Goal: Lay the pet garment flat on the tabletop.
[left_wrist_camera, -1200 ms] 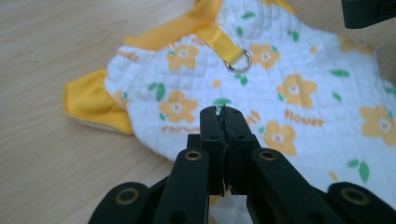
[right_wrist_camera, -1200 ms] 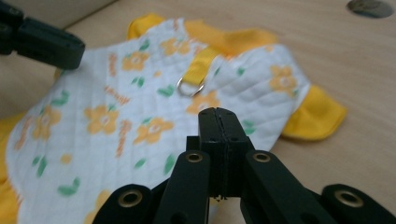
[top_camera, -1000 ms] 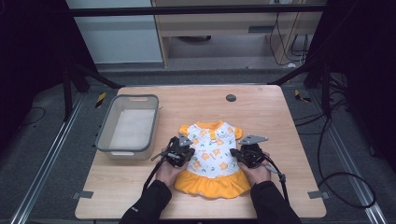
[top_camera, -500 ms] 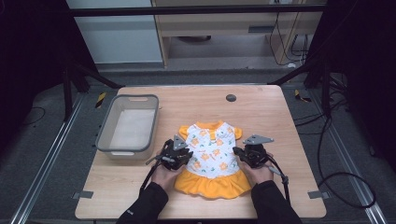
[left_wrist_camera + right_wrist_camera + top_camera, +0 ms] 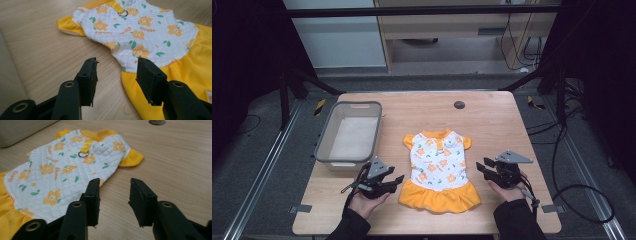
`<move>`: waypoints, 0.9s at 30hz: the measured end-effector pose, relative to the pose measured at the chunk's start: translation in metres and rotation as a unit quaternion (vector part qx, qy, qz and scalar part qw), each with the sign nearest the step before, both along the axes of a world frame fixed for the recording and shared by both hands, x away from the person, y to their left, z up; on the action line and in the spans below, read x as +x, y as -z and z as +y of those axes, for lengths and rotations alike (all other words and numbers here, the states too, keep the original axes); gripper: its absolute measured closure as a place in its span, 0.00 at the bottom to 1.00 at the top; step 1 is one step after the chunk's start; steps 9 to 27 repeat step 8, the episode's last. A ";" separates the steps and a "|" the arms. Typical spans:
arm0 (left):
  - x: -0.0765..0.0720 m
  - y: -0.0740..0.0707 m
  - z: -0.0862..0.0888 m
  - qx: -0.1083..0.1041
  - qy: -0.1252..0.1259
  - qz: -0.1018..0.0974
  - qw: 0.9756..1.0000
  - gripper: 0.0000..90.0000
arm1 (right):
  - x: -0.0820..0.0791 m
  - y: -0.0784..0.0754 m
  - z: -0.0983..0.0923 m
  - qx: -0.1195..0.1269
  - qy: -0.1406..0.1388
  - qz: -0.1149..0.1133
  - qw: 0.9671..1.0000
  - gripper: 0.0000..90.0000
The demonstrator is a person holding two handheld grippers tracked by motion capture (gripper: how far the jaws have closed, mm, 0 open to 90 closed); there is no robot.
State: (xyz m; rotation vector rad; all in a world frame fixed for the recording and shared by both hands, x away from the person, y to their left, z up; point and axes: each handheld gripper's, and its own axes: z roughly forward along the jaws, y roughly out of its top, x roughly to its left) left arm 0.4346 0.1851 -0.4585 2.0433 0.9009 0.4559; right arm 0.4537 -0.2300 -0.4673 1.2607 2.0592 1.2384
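A small quilted dress (image 5: 439, 167), white with orange flowers, yellow sleeves and a yellow skirt, lies flat on the wooden table (image 5: 492, 120). My left gripper (image 5: 398, 178) rests on the table just left of the skirt, jaws open and empty. In the left gripper view the dress (image 5: 140, 37) lies ahead of the open left gripper (image 5: 117, 65). My right gripper (image 5: 480, 166) sits to the right of the dress, apart from it, open and empty. In the right gripper view the dress (image 5: 65, 167) spreads to the left of the open right gripper (image 5: 115, 184). A metal ring (image 5: 83, 153) sits near the collar.
A grey plastic bin (image 5: 348, 132) stands at the table's left, close behind my left gripper. A dark round hole (image 5: 459, 104) marks the table's far side. Bare wood (image 5: 502, 145) lies right of the dress. Cables (image 5: 582, 190) trail on the floor at right.
Both grippers have drawn outward and back from the sides of the dress, letting go of it. The dress now lies flat and untouched.
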 end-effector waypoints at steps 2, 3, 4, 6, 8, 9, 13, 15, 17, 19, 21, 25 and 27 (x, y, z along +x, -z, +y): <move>-0.005 0.001 0.008 -0.003 -0.008 -0.002 1.000 0.49 | -0.003 0.001 -0.005 -0.001 0.010 -0.005 1.000 0.53; -0.008 0.002 0.011 -0.003 -0.009 -0.003 1.000 0.47 | -0.004 0.002 -0.007 -0.005 0.014 -0.007 1.000 0.48; -0.010 0.003 0.015 0.000 -0.011 -0.002 1.000 0.46 | -0.006 0.003 -0.009 -0.006 0.017 -0.005 1.000 0.45; -0.015 0.005 0.024 -0.005 -0.016 0.003 1.000 0.42 | -0.007 0.005 -0.014 -0.005 0.022 -0.002 1.000 0.39; -0.018 0.008 0.032 -0.007 -0.022 0.009 1.000 0.41 | -0.009 0.008 -0.018 -0.003 0.027 0.003 1.000 0.35; -0.018 0.008 0.032 -0.007 -0.022 0.009 1.000 0.41 | -0.009 0.008 -0.018 -0.003 0.027 0.003 1.000 0.35; -0.018 0.008 0.032 -0.007 -0.022 0.009 1.000 0.41 | -0.009 0.008 -0.018 -0.003 0.027 0.003 1.000 0.35; -0.018 0.008 0.032 -0.007 -0.022 0.009 1.000 0.41 | -0.009 0.008 -0.018 -0.003 0.027 0.003 1.000 0.35; -0.018 0.008 0.032 -0.007 -0.022 0.009 1.000 0.41 | -0.009 0.008 -0.018 -0.003 0.027 0.003 1.000 0.35; -0.018 0.008 0.032 -0.007 -0.022 0.009 1.000 0.41 | -0.009 0.008 -0.018 -0.003 0.027 0.003 1.000 0.35; -0.018 0.008 0.032 -0.007 -0.022 0.009 1.000 0.41 | -0.009 0.008 -0.018 -0.003 0.027 0.003 1.000 0.35; -0.018 0.008 0.032 -0.007 -0.022 0.009 1.000 0.41 | -0.009 0.008 -0.018 -0.003 0.027 0.003 1.000 0.35; -0.018 0.008 0.032 -0.007 -0.022 0.009 1.000 0.41 | -0.009 0.008 -0.018 -0.003 0.027 0.003 1.000 0.35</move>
